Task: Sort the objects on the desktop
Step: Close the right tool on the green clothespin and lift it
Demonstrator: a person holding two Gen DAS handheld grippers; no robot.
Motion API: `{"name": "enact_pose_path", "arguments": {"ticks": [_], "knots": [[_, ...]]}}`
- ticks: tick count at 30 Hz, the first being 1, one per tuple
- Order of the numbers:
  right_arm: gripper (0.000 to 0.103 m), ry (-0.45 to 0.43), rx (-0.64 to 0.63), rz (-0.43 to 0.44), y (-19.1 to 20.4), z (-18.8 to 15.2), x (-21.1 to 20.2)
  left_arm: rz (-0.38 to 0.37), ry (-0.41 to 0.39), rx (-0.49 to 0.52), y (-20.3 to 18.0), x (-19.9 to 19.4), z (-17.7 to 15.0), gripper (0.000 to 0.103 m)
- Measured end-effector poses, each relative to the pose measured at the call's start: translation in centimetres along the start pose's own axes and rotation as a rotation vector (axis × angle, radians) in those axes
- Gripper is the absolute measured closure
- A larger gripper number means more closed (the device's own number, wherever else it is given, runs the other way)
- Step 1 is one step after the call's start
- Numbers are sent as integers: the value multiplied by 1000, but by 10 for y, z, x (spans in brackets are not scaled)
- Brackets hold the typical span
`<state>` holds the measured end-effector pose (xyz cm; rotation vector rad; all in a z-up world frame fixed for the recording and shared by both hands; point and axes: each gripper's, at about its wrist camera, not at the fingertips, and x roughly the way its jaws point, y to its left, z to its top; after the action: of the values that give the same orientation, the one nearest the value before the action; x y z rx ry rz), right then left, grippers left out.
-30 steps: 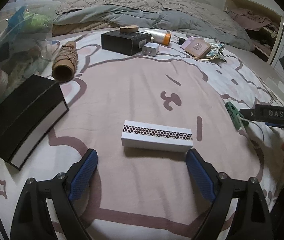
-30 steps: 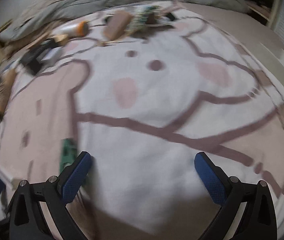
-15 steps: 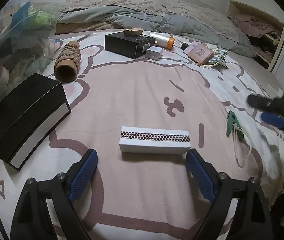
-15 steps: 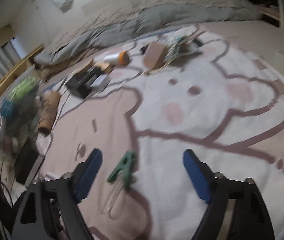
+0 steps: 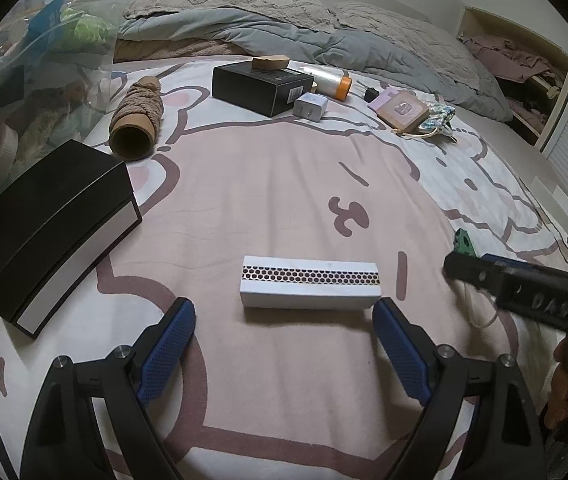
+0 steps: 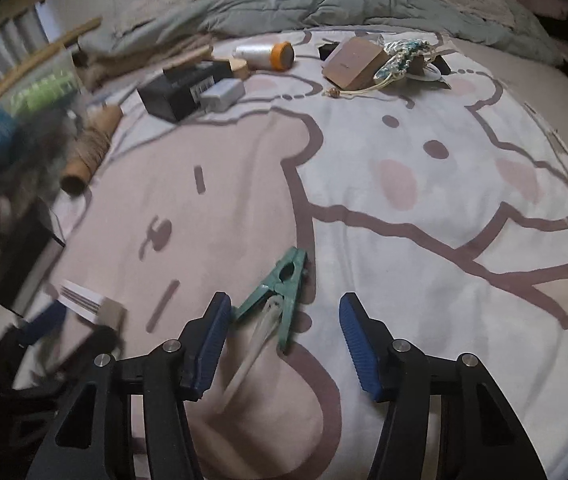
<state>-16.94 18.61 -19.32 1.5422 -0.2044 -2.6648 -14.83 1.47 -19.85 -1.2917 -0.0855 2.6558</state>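
White box [image 5: 310,285]: lies flat on the blanket [image 5: 268,184], at 12 o'clock from the left gripper, just ahead of the fingertips, not touched.
Left gripper [image 5: 284,320]: jaws spread wide, nothing held.
Green clip [image 6: 280,296]: lies on the blanket between the right fingertips, nearer the left pad [image 6: 208,344]; a pale cord trails from it toward 6 o'clock.
Right gripper [image 6: 285,322]: jaws apart, straddling the clip without clamping it.
Black box [image 5: 50,224]: at 10 o'clock from the left gripper.
Twine spool [image 5: 137,116]: at 11 o'clock, well beyond.
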Motion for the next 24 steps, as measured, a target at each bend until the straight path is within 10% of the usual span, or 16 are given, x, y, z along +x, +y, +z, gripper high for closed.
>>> {"name": "enact_pose_path", "arguments": {"ticks": [24], "knots": [[72, -20, 26, 8, -1, 0, -2, -5, 5, -121, 5, 7, 6, 4]]}}
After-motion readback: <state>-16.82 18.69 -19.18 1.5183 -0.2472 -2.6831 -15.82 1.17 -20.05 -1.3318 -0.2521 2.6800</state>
